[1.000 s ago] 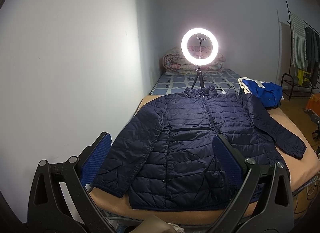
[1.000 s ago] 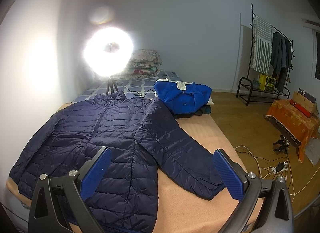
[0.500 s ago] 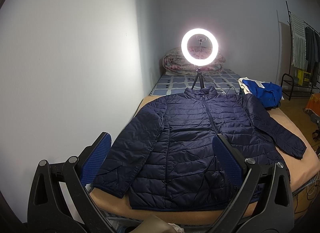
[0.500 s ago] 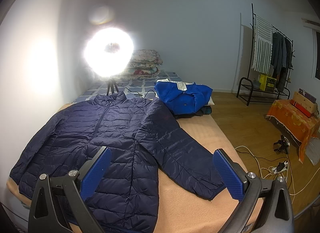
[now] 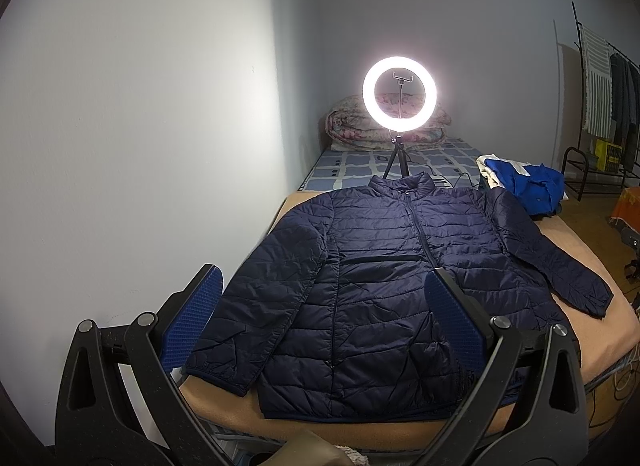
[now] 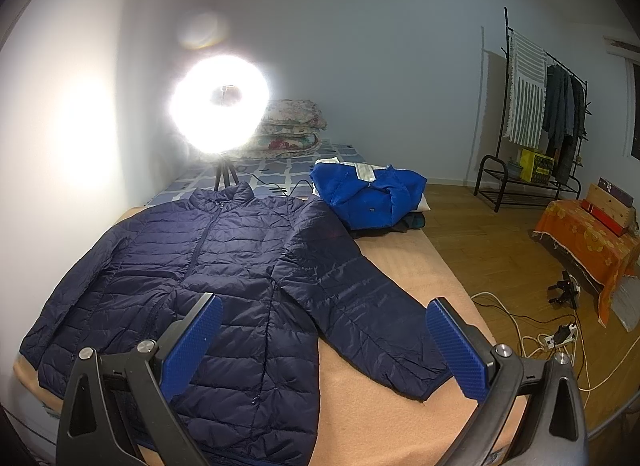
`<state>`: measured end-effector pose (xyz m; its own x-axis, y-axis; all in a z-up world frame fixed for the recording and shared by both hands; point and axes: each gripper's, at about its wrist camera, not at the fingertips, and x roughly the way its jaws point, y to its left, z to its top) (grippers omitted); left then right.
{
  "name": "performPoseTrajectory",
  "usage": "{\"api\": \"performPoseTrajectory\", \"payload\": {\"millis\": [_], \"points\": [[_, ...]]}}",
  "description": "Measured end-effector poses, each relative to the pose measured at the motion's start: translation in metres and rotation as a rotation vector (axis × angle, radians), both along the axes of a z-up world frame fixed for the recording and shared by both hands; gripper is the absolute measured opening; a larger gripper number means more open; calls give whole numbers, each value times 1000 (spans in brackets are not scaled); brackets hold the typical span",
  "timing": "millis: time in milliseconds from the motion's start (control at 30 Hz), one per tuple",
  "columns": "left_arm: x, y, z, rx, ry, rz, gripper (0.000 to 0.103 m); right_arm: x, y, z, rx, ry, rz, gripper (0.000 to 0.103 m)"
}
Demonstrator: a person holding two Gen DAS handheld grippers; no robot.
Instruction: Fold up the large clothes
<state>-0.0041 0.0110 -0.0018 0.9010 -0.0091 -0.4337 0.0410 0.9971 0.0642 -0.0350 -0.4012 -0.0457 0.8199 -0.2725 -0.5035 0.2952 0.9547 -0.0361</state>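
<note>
2 grippers hang over the near edge of the bed (image 6: 384, 262), both spread wide and holding nothing. The left gripper (image 5: 324, 318) sits above the hem and near sleeve of the navy puffer jacket (image 5: 400, 266), and the right gripper (image 6: 324, 342) looks across the jacket's other sleeve (image 6: 360, 306), which angles out over the tan blanket toward the bed's floor-side edge.

The jacket lies front up, zipped, collar toward the ring light (image 5: 399, 93), with both sleeves spread out from the body. Nothing on it is folded yet, so the task seems to be at its very start: the garment is laid out and the first fold is still to come.

A sensible opening move would be to bring 1 sleeve across the chest. That calls for lowering a gripper to a cuff, pinching through the slippery quilted shell, and lifting enough that the sleeve does not drag the body askew.

A blue garment (image 6: 372, 193) sits folded beyond the jacket's shoulder, close to it, so the sleeve should swing inward, away from that pile.
</note>
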Motion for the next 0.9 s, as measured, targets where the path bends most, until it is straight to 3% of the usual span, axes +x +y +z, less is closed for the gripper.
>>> {"api": "performPoseTrajectory", "payload": {"millis": [600,900], "points": [[1,20,-6,3,4,31,103,18,30,2,-4,-1,65,103],[-4,42,-12,12,-5,75,103,38,68,2,-38,-8,172,103]]}}
